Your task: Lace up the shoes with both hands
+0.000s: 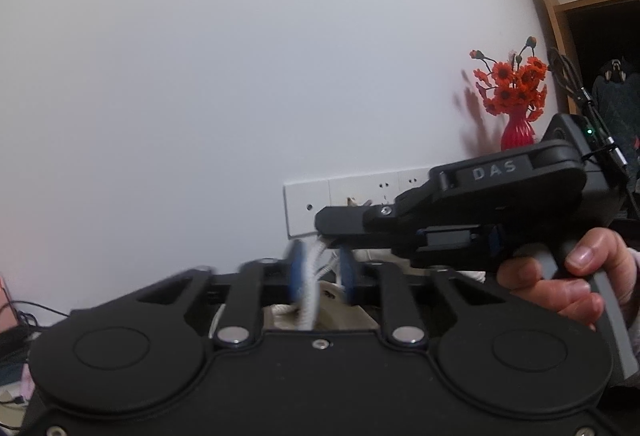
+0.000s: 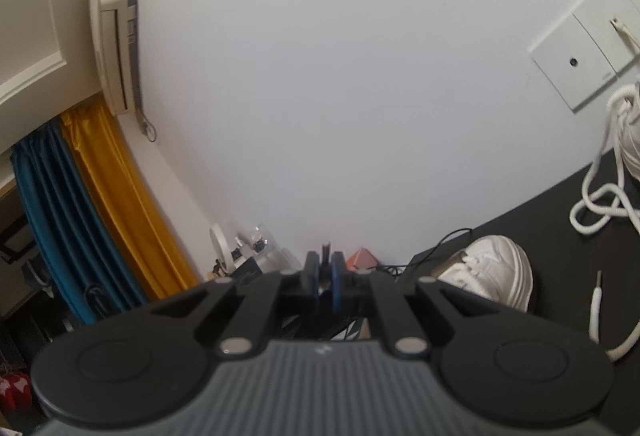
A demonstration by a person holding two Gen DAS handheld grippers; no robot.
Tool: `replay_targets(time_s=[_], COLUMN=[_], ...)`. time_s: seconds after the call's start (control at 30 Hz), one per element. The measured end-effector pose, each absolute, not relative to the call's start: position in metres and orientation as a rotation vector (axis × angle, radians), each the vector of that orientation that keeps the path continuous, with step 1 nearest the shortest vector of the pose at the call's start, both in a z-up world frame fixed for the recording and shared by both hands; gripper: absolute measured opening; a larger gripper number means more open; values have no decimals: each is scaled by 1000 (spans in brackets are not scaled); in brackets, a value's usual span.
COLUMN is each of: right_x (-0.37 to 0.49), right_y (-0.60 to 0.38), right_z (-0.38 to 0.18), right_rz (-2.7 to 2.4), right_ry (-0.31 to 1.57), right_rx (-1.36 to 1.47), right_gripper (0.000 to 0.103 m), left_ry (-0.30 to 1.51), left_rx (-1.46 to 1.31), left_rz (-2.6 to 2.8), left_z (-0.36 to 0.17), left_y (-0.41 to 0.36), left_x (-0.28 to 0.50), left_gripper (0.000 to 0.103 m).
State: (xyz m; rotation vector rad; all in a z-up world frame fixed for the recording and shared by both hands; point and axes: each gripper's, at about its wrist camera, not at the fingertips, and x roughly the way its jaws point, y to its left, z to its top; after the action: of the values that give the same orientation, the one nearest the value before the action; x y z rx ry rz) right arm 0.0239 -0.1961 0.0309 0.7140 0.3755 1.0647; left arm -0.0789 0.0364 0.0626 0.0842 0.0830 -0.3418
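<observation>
Black tabletop (image 2: 552,236) edge meets wall (image 2: 320,76); shoe (image 2: 492,272) beside.

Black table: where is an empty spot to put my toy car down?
There is a bare strip of black table between the white shoe and the looped lace. It is crowded near the wall corner, where black cables and small clutter pile up.
</observation>
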Motion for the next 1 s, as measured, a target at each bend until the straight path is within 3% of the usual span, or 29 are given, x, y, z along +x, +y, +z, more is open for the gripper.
replay_targets(time_s=[0.17,0.23,0.27,0.3,0.5,0.57,0.8,0.93,1.0], right_x=[28,26,24,22,12,8,-3,14,22], right_y=[-198,-199,-201,-203,-191,-187,-165,-171,-183], right_z=[24,25,27,29,42,44,42,33,25], right_rz=[1044,981,936,893,696,712,750,758,763], right_ry=[409,396,378,353,356,373,414,504,575], right_rx=[723,700,679,657,343,294,169,293,495], right_gripper=[10,26,42,44,43,37,37,23,23], left_ry=[156,172,176,181,205,223,298,311,312], left_rx=[-51,-127,-164,-200,-263,-261,-343,-282,-267], left_rz=[-380,-344,-316,-288,-283,-293,-364,-379,-378], left_z=[66,68,69,69,77,80,75,74,72], left_y=[52,68,77,87,119,122,105,86,82], left_x=[-70,-64,-62,-59,-59,-60,-45,-37,-35], left_gripper=[6,6,6,6,6,6,7,7,7])
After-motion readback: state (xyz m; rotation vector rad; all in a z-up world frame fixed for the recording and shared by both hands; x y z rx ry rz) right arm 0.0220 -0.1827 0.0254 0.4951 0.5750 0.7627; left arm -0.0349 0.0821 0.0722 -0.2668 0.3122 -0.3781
